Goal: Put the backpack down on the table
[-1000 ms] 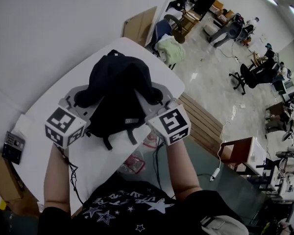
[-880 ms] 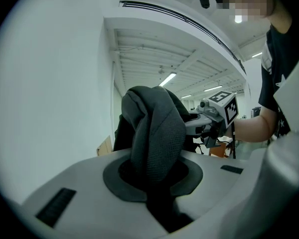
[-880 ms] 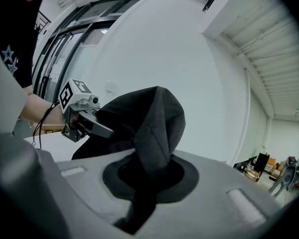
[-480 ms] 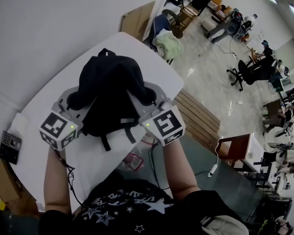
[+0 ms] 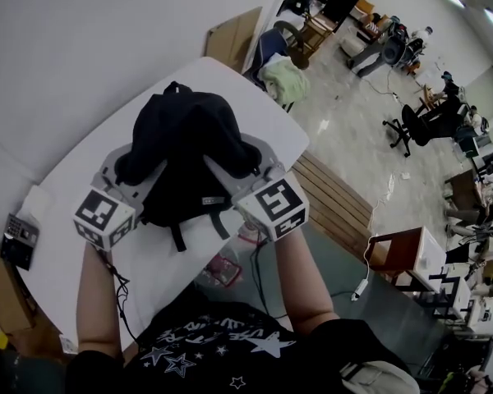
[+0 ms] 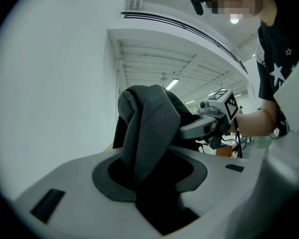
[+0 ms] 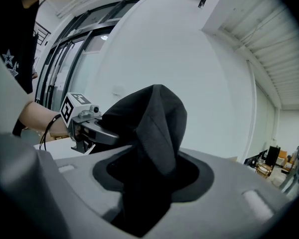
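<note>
A black backpack [image 5: 189, 150] lies slumped on the white table [image 5: 70, 183]. My left gripper [image 5: 135, 161] is at its left side and my right gripper [image 5: 242, 164] at its right. In the left gripper view a fold of dark fabric [image 6: 149, 133] rises through the gap of the left gripper [image 6: 154, 183], whose jaws are opening. The right gripper [image 6: 209, 121] shows beyond it. In the right gripper view another fold [image 7: 154, 128] stands between the jaws of the right gripper [image 7: 149, 188], which are also opening, with dark space beside the cloth. The left gripper [image 7: 87, 126] shows behind.
A small dark device [image 5: 20, 240] sits at the table's left edge above a cardboard box [image 5: 4, 302]. A pink packet [image 5: 223, 271] lies at the near edge. Right of the table are a slatted bench [image 5: 337, 203] and a chair with a pale cloth [image 5: 283, 80].
The backpack and both grippers stay almost where they were on the table. Both pairs of jaws look a little wider around the fabric than before.
</note>
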`<action>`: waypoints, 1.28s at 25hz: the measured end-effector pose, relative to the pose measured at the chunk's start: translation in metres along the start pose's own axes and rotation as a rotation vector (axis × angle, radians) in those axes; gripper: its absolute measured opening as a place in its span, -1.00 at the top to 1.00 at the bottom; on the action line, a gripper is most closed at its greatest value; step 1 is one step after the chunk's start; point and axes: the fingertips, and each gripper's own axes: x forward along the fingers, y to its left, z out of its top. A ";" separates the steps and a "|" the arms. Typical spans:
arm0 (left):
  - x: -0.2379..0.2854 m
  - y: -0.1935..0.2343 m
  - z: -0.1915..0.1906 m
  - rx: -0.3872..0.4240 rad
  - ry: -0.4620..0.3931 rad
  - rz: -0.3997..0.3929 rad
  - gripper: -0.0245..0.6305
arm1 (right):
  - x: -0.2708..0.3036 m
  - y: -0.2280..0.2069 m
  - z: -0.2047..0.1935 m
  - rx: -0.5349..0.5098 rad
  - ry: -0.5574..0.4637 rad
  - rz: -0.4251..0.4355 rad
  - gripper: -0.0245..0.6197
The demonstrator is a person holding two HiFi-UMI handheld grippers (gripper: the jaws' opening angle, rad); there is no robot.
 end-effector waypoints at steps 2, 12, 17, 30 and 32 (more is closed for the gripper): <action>-0.001 -0.004 -0.002 -0.005 0.004 0.001 0.33 | -0.001 0.003 -0.002 0.014 0.009 0.012 0.13; -0.030 0.006 -0.013 -0.098 -0.015 0.110 -0.07 | -0.011 0.003 -0.002 0.033 -0.017 -0.029 -0.07; -0.045 0.003 -0.017 -0.127 -0.009 0.157 -0.07 | -0.023 -0.002 -0.004 0.089 -0.033 -0.057 -0.07; -0.067 -0.048 -0.007 -0.119 0.010 0.225 -0.07 | -0.077 0.001 -0.005 0.076 -0.060 -0.110 -0.07; -0.070 -0.057 -0.004 -0.114 0.001 0.235 -0.07 | -0.084 0.004 -0.006 0.078 -0.067 -0.094 -0.06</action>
